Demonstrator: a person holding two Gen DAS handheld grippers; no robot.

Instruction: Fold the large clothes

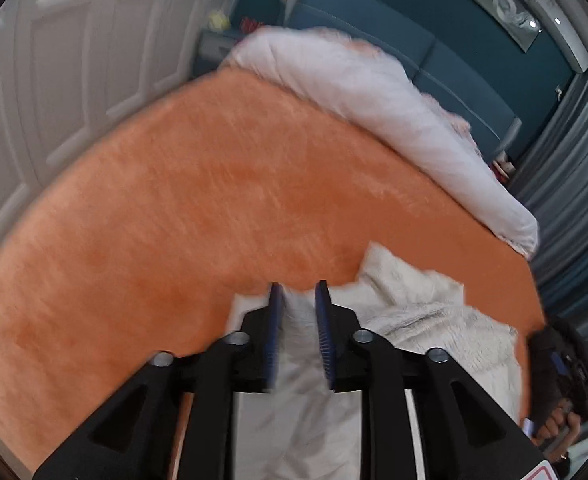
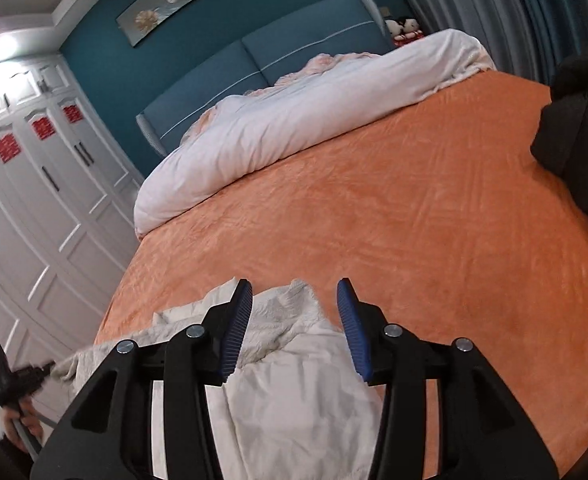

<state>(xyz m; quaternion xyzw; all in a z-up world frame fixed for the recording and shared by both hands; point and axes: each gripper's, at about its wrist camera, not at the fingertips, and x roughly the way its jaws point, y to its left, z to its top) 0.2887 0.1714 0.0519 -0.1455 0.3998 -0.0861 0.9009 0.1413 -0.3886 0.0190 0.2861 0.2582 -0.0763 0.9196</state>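
A white, fleecy garment [image 1: 414, 312] lies crumpled at the near edge of the orange bedspread [image 1: 213, 200]. My left gripper [image 1: 298, 286] hovers over the garment's left part. Its blue pads stand apart, the cloth lies loose beneath and between them, and they do not press on it. In the right wrist view the same garment [image 2: 294, 380] hangs off the bed's near edge. My right gripper [image 2: 296, 284] is over it with its blue pads wide apart, open, and the fabric below is not pinched.
A white duvet [image 2: 294, 120] is bunched along the head of the bed against a blue headboard [image 2: 294, 48]. White wardrobe doors [image 2: 33, 200] stand to the left and grey curtains [image 1: 574, 160] to the right. A dark bulk [image 2: 582, 140] sits at the bed's right edge. A hand [image 1: 554, 424] shows low right.
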